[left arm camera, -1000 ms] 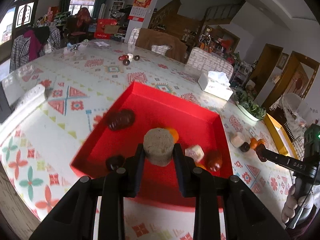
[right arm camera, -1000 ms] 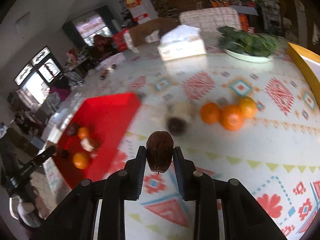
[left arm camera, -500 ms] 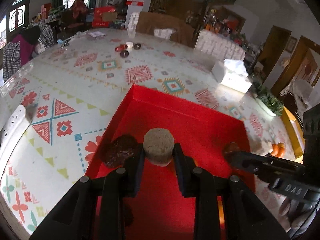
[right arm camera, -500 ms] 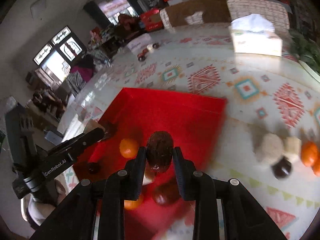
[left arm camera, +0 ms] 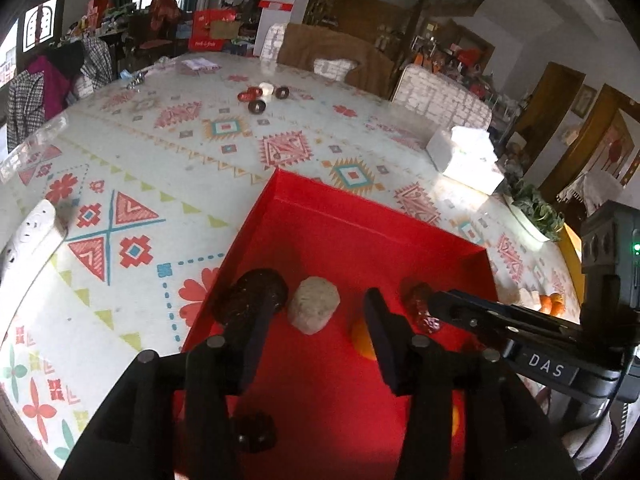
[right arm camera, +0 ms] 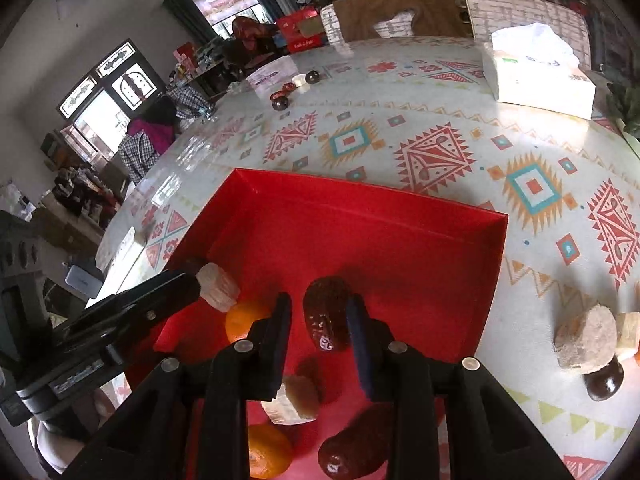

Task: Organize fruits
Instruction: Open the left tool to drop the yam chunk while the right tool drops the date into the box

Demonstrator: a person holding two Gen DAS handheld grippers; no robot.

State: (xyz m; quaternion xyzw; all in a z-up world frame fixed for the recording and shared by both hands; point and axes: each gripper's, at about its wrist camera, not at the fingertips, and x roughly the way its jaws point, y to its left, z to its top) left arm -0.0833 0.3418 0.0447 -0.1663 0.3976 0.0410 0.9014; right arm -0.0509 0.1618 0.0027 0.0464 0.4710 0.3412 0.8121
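Observation:
A red tray (left arm camera: 360, 232) lies on the patterned table and also shows in the right wrist view (right arm camera: 360, 216). My left gripper (left arm camera: 316, 320) is open over the tray; a beige round fruit (left arm camera: 314, 310) lies on the tray floor between its fingers, beside a dark fruit (left arm camera: 252, 294). My right gripper (right arm camera: 318, 320) is over the tray, shut on a dark red date (right arm camera: 326, 318). In the tray lie oranges (right arm camera: 244, 322), a pale chunk (right arm camera: 218, 286), another pale chunk (right arm camera: 294, 400) and a dark red fruit (right arm camera: 356, 446).
On the table right of the tray lie a beige fruit (right arm camera: 588, 338), a pale cube (right arm camera: 628, 330) and a dark round fruit (right arm camera: 604, 380). A tissue box (right arm camera: 536, 76) stands at the back right. Small items (left arm camera: 262, 96) lie at the far side. A white power strip (left arm camera: 24, 240) is left.
My left gripper has opened and let the beige fruit down into the tray. My right gripper has moved further over the tray with the date still held.

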